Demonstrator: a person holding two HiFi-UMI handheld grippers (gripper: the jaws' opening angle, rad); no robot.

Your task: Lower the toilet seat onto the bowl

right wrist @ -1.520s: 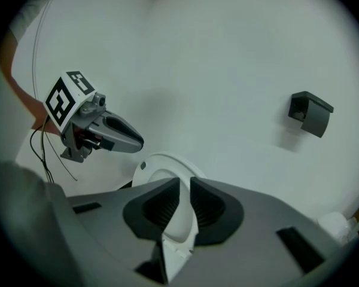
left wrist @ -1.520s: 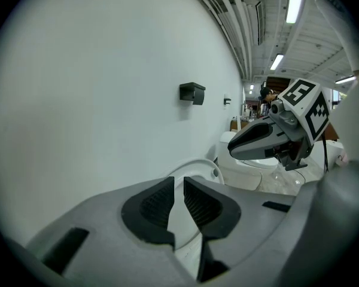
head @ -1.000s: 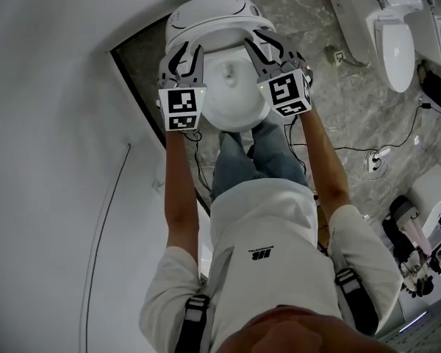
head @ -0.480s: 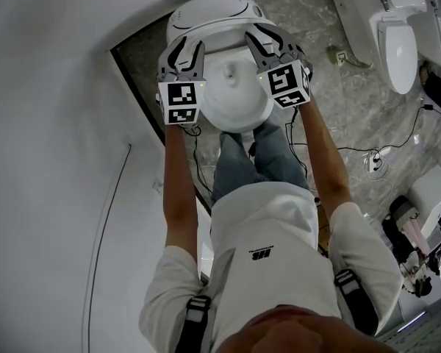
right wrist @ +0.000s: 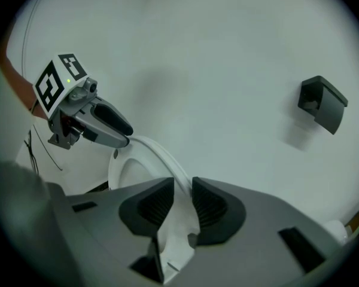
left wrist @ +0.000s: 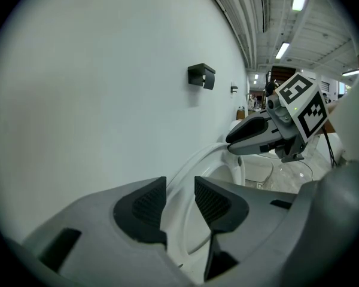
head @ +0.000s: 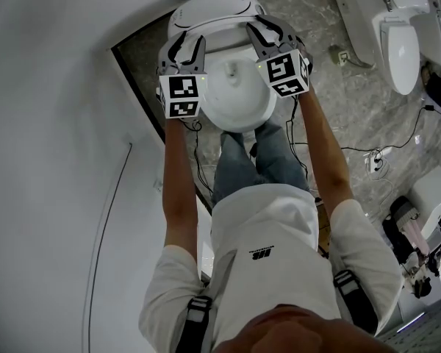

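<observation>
The white toilet seat (head: 237, 101) has a gripper on each side of its rim, below the rounded lid (head: 213, 9). My left gripper (head: 187, 46) straddles the left rim. In the left gripper view the seat (left wrist: 210, 159) runs between the pads of the left gripper (left wrist: 180, 193), whose jaws have just been opening and stand apart from it. My right gripper (head: 268, 31) is shut on the right rim. There the seat (right wrist: 161, 154) fills the narrow gap of the right gripper (right wrist: 182, 196). Each gripper view also shows the other gripper's fingers (left wrist: 251, 139) (right wrist: 113, 130).
A plain white wall (head: 51, 123) stands close on the left, with a black fixture (left wrist: 201, 75) (right wrist: 323, 103) mounted on it. Other toilets (head: 386, 28) stand at the upper right. Cables (head: 382, 157) lie on the marble floor. The person's legs (head: 253, 160) stand right before the bowl.
Both grippers have shifted a little toward the lid along the seat's sides. The left gripper's jaws have spread wider around the rim.
</observation>
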